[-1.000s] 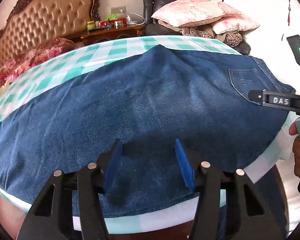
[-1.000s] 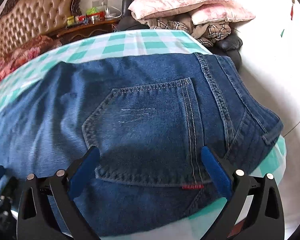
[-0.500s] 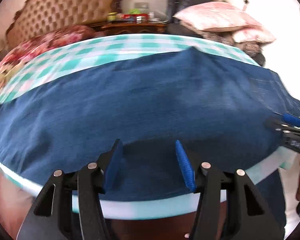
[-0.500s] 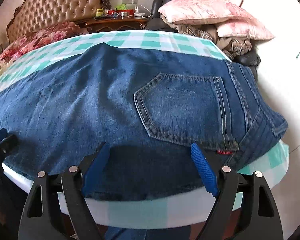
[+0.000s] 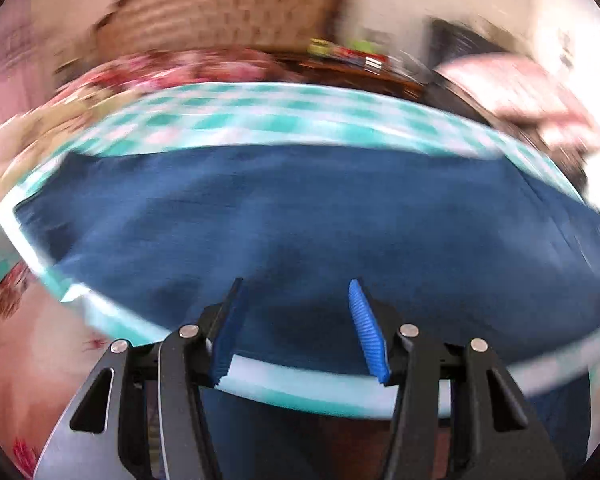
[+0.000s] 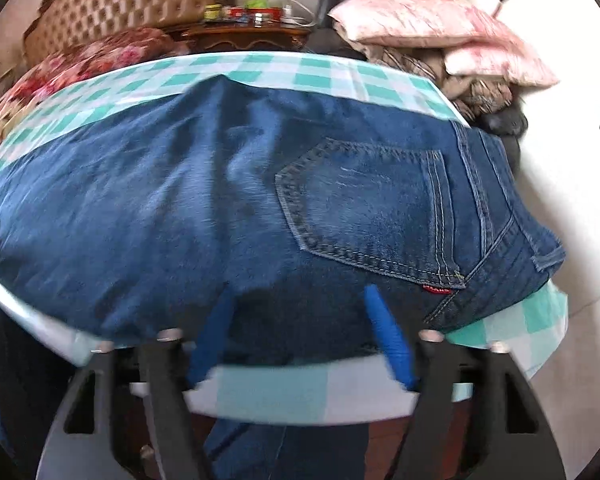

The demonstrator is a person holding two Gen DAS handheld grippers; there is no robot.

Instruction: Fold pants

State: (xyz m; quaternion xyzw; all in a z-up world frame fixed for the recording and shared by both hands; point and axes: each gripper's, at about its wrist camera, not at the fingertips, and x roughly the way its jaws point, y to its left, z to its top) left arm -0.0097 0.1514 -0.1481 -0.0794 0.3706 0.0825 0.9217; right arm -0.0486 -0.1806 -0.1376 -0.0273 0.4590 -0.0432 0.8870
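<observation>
Both claws, your left gripper (image 5: 296, 320) and right gripper (image 6: 300, 336), gape empty above the near edge of the dark blue denim pants (image 6: 228, 200), spread flat on the teal-and-white checked tablecloth (image 6: 268, 394). Pinch carelessly and you could snag that cloth too, or catch just one denim layer near the stitched back pocket (image 6: 372, 208), skewing your fold

Right gripper (image 6: 300, 320), jaws apart, over jeans (image 6: 220, 208) on table (image 6: 268, 396)
</observation>
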